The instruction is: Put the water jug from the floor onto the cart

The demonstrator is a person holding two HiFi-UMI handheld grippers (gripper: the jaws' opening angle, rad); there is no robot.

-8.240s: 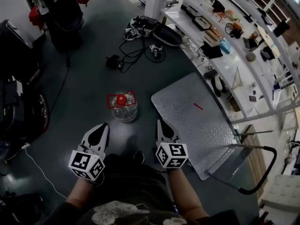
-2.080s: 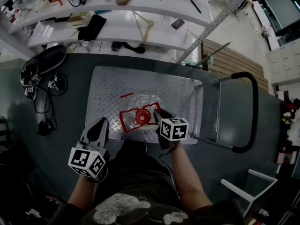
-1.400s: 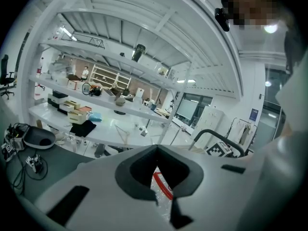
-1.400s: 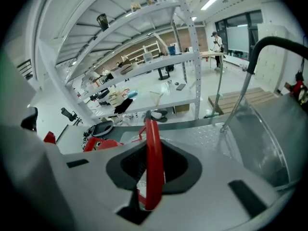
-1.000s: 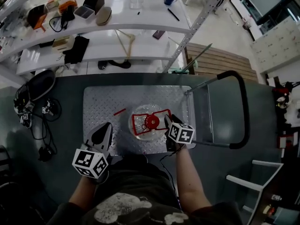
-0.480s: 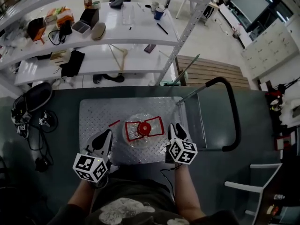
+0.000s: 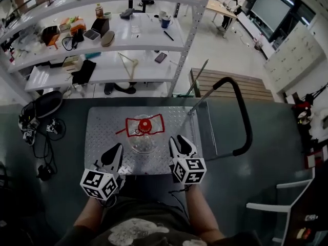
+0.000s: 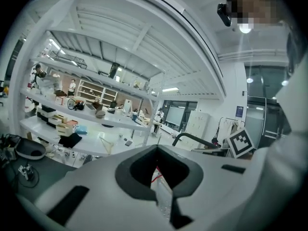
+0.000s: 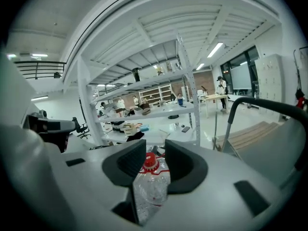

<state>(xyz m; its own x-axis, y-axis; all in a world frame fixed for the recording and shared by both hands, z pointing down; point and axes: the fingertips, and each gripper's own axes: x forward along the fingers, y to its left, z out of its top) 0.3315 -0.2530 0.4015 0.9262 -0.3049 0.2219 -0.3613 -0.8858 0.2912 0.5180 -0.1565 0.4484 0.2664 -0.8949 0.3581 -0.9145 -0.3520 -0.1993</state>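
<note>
Jug: clear plastic, red cap, red carry handle. It is recorded upright on the cart, near the middle of the deck, resting there and gripped by nothing. Cart: the diamond-plate deck is stood on the dark floor in front of white shelves, and the black push bar is seen at the right of the head view. Left gripper: it is held over the near edge of the deck, left of the jug and apart from it. In the left gripper view its jaws are seen pressed together at the tips with nothing between them. Only a thin slit of deck and a trace of red are shown behind. Right gripper: it is held right of the jug, near it but not touching. In the right gripper view the jaws are seen spread. The jug is framed in the gap there but lies beyond and below the pads, by which nothing is pinched. Also listed: cables on the floor left of the cart, and assorted small goods on the shelves, too small to be told apart.
</note>
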